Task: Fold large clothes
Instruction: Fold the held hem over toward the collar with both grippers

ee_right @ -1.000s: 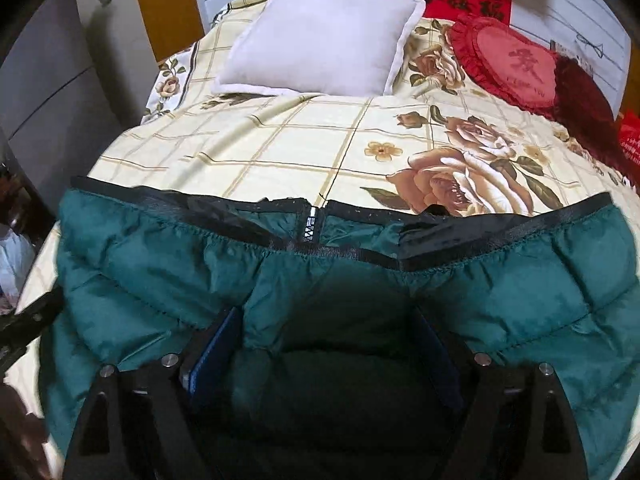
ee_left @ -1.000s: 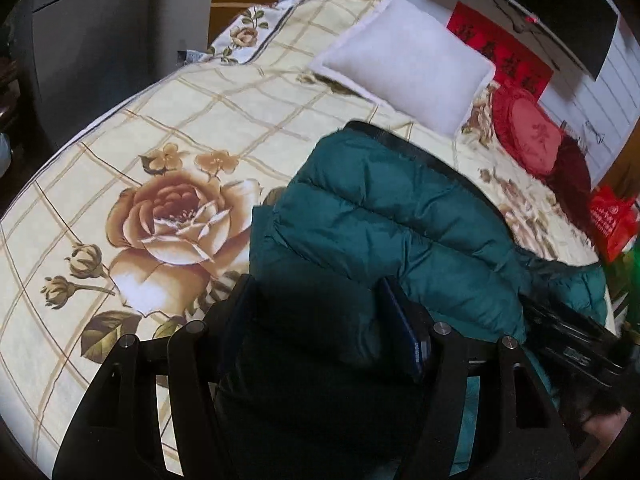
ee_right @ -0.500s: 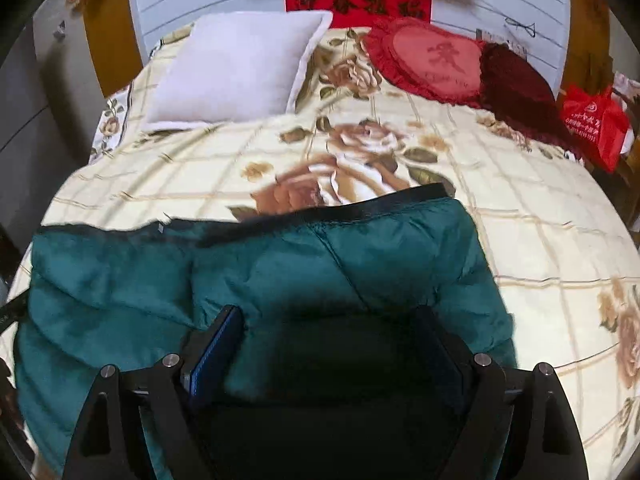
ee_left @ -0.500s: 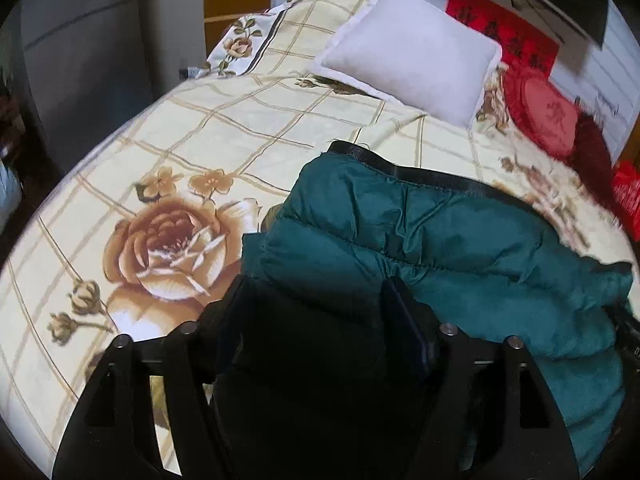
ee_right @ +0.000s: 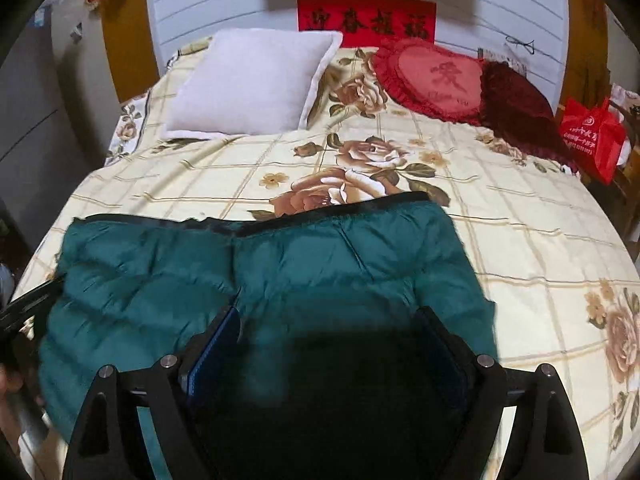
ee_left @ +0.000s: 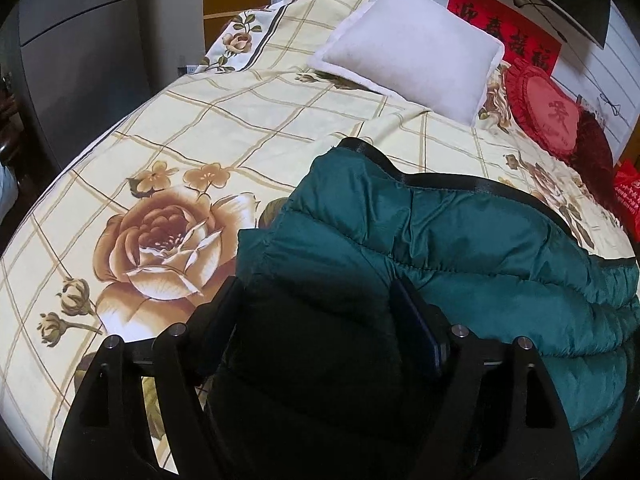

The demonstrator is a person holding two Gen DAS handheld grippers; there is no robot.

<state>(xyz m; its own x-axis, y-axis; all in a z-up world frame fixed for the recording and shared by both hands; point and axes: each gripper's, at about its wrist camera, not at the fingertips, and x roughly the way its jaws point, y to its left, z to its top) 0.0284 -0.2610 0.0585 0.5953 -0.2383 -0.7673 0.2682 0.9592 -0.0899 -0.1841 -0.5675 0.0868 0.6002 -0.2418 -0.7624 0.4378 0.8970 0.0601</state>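
Left wrist view: the teal puffer jacket point(ee_left: 460, 240) lies folded on the bed point(ee_left: 200, 128), its near edge bunched between the fingers of the left gripper point(ee_left: 316, 308). These are opening; whether the pads still press the fabric is hard to tell in the dark shadow. Right wrist view: the right gripper point(ee_right: 332, 336) holds its fingers spread wide over the jacket's right part, and shadow hides any contact. A white pillow point(ee_right: 252, 80) rests well beyond.
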